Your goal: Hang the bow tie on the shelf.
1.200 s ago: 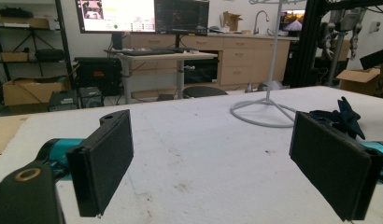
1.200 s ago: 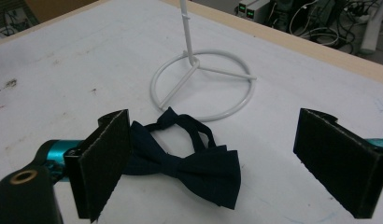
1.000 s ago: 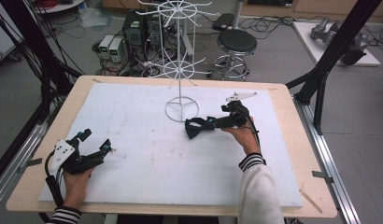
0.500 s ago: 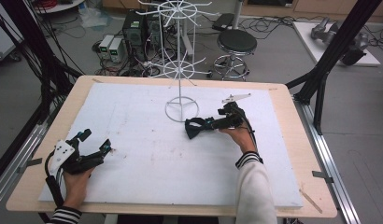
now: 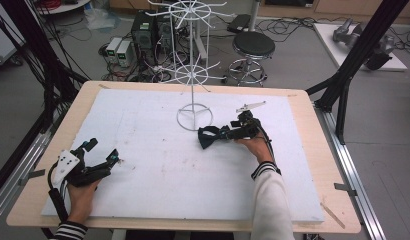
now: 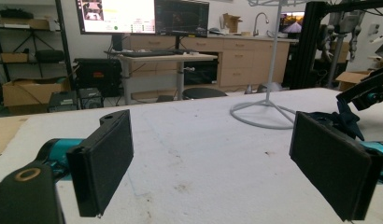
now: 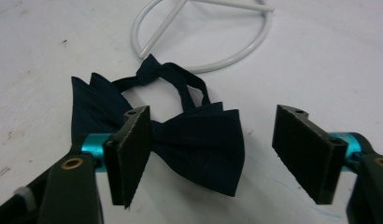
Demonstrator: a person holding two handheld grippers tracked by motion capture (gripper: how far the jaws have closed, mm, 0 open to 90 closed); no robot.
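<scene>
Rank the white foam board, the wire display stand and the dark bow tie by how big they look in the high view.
1. White foam board, largest by far.
2. Wire display stand.
3. Dark bow tie, smallest, in front of the right tool.

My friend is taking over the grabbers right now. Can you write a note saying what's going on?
Right gripper: jaws have just been closing around the dark bow tie, one wing between them, pads not pressing yet.
Left gripper: open, nothing in it, low over the white board.
Bow tie lies flat beside the ring base of the white wire rack.
Done: right gripper lined up.
Left: finish the grip, lift; probably hang it on the rack.
</scene>
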